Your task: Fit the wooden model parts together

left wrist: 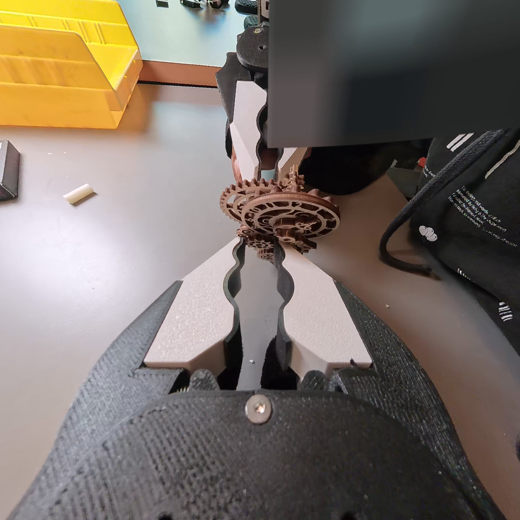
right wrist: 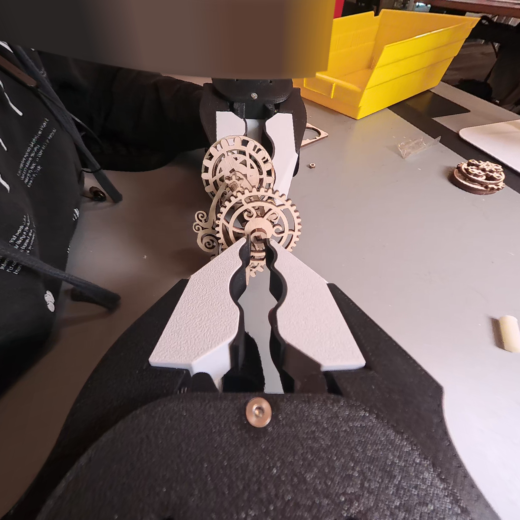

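A wooden gear model (left wrist: 281,216) hangs in the air above the grey table (left wrist: 112,253), between my two grippers. In the left wrist view its round dial disc (left wrist: 292,219) faces me. My left gripper (left wrist: 259,245) is shut on the small gears at the model's near edge. My right gripper (left wrist: 268,171) reaches in from the far side. In the right wrist view the large toothed wheel (right wrist: 260,222) faces me. My right gripper (right wrist: 257,240) is shut on the axle stub at the wheel's hub. My left gripper (right wrist: 254,135) grips the model from behind.
A yellow bin (right wrist: 394,56) stands at the back and also shows in the left wrist view (left wrist: 56,70). A second round wooden gear part (right wrist: 478,176), a white peg (right wrist: 509,336), a clear plastic piece (right wrist: 416,146) and a white tray (right wrist: 501,143) lie on the table. A person's black garment with a cord (left wrist: 464,225) is close by. Only a small space, under 4 cm, lies between the two pairs of fingers.
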The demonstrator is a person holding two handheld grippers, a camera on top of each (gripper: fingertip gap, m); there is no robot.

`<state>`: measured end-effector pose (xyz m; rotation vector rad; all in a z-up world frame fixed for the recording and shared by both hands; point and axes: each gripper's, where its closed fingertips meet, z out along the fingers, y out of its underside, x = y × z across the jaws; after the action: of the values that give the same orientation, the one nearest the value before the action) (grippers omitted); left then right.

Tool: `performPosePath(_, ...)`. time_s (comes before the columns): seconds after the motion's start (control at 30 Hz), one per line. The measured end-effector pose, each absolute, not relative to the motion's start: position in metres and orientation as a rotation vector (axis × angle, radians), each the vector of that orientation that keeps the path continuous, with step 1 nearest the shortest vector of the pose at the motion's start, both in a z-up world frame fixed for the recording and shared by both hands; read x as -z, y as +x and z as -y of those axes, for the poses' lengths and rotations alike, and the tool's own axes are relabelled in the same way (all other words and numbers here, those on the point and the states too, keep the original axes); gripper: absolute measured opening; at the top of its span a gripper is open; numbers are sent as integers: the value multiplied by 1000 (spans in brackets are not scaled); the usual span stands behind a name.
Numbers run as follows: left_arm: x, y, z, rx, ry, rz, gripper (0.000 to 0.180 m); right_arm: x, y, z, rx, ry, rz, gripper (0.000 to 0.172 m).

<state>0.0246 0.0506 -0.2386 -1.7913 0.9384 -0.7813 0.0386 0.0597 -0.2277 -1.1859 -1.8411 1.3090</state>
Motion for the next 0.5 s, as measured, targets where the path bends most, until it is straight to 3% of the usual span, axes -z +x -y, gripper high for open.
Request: performPosePath(0.5, 242, 24, -50, 838, -1828, -928, 18, 221, 38, -61, -1448, -1226, 1768, 10)
